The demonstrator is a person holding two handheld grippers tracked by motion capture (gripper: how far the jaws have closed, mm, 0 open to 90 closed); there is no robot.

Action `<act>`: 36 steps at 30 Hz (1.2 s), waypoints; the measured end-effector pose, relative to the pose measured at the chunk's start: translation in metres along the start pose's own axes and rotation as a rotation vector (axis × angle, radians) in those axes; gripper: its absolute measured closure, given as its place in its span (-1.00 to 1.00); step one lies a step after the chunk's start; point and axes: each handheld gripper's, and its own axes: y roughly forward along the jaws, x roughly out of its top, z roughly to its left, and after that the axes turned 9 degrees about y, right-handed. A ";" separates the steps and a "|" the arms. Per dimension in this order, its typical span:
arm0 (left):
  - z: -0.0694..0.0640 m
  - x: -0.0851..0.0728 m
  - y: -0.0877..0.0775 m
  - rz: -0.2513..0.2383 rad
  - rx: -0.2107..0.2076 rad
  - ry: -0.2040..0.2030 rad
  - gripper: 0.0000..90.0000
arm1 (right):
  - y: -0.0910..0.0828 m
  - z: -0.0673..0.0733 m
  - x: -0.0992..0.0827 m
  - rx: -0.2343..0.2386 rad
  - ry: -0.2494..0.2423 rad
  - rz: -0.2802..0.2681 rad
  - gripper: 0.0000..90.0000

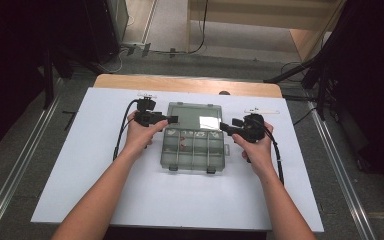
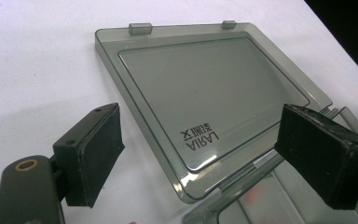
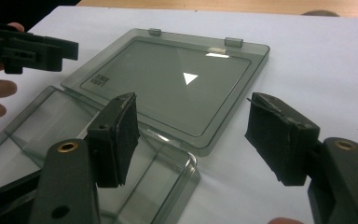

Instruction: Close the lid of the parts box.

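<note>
While box (image 1: 193,149) lies open (lid (image 1: 194,116) flat) — both tools flank edges.

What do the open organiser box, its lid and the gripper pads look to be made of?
The box and its lid look like smoky, see-through glossy plastic: the white table shows through and light glints off. The pads of the right gripper look like matte black foam or rubber, frayed at the edges; which one is unclear.
</note>
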 end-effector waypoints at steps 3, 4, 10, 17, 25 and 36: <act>0.002 0.000 0.003 0.014 0.010 -0.011 -0.67 | 0.004 -0.001 0.002 0.001 0.014 0.010 -0.18; 0.003 -0.001 0.004 0.015 0.009 -0.016 -0.67 | 0.008 -0.002 0.004 0.009 0.026 0.012 -0.11; 0.006 -0.003 0.009 0.031 0.015 -0.029 -0.62 | 0.018 -0.005 0.007 0.013 0.052 0.039 0.00; 0.005 -0.003 0.012 0.043 0.035 -0.038 -0.38 | 0.032 -0.010 0.009 0.003 0.090 0.064 0.00; 0.009 -0.005 0.013 0.054 0.021 -0.065 -0.26 | 0.041 -0.014 0.005 0.013 0.100 0.111 0.00; 0.008 -0.007 0.022 0.060 -0.001 -0.097 -0.26 | 0.053 -0.024 0.005 0.067 0.171 0.151 -0.01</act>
